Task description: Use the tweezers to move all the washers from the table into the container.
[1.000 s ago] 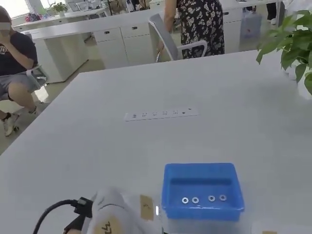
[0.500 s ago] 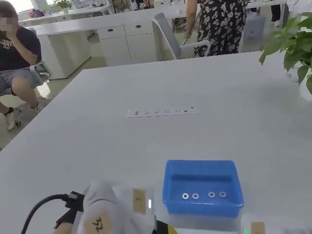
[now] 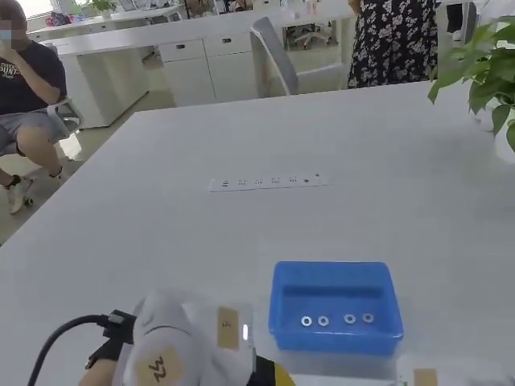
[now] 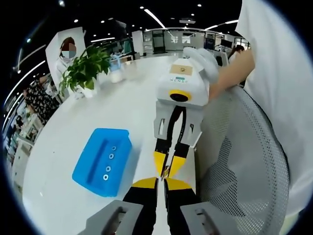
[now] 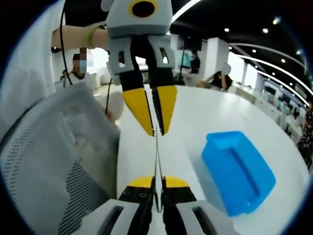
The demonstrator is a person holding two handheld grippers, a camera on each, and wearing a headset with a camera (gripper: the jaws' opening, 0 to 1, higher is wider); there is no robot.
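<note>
4 washers are seen lined up in a row inside the blue container, along its near wall, approx 5 o'clock in the head view. Container is parked on the white table, w/ a white power strip beyond it twd 12 o'clock, well apart, and a green plant at 2 o'clock.

Tweezers are held between the two grippers, which are pointed nose to nose. In the right gripper view they're seen as a thin metal strip running from 6 twd 12 o'clock. The right gripper jaws are squeezed together on the near end. The left gripper comes down from 12 o'clock, and its yellow tips are pinched in on the far end. Container is at 4 o'clock in that view, off to the side of the tweezers, not touching.

In the left gripper view the container w/ the washers is at 8 o'clock. Own jaws are drawn together at 6 o'clock w/ barely a slit between, and the right gripper's tips are just beyond. A mesh chair back is seen at 4 o'clock there.
</note>
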